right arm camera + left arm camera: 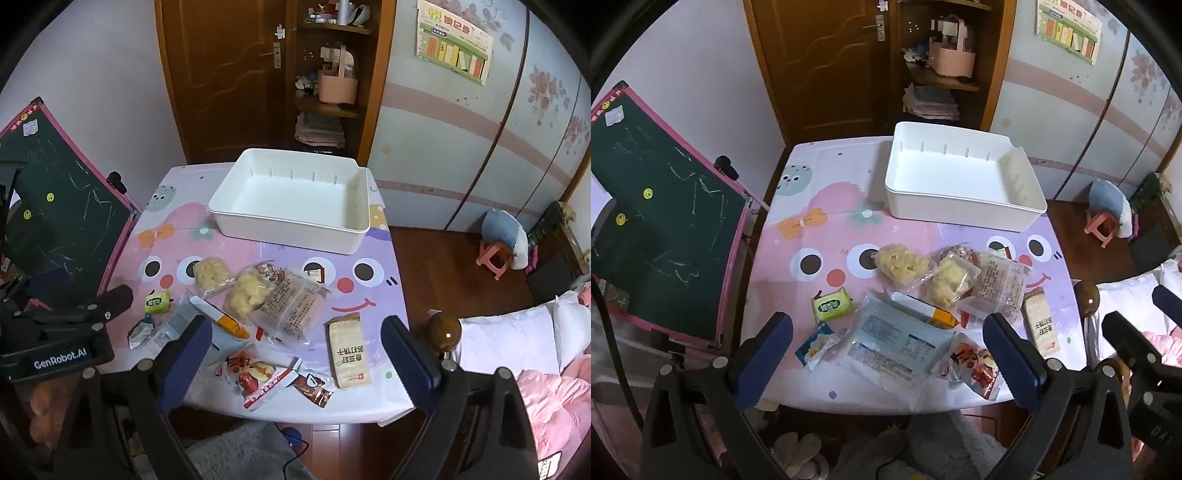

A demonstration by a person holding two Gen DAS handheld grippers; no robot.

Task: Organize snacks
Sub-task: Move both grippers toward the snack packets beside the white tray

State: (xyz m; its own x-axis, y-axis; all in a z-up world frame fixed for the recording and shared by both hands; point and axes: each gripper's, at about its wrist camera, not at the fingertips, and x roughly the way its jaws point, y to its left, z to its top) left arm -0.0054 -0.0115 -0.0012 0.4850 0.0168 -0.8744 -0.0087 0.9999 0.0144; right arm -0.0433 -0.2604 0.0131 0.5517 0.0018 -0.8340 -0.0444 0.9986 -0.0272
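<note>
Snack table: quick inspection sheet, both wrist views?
Surface: table under a cartoon-print cloth.
Job's things: white bin at the far side, nothing in it; snack packets scattered loose on the near half.
Clutter: nothing seen besides the snacks.
Grippers: left gripper and right gripper both open, above the near edge, holding nothing.
Cables: black cable on the floor below the table.
Surroundings: chalkboard left, door and shelf behind, pink stool right.
</note>
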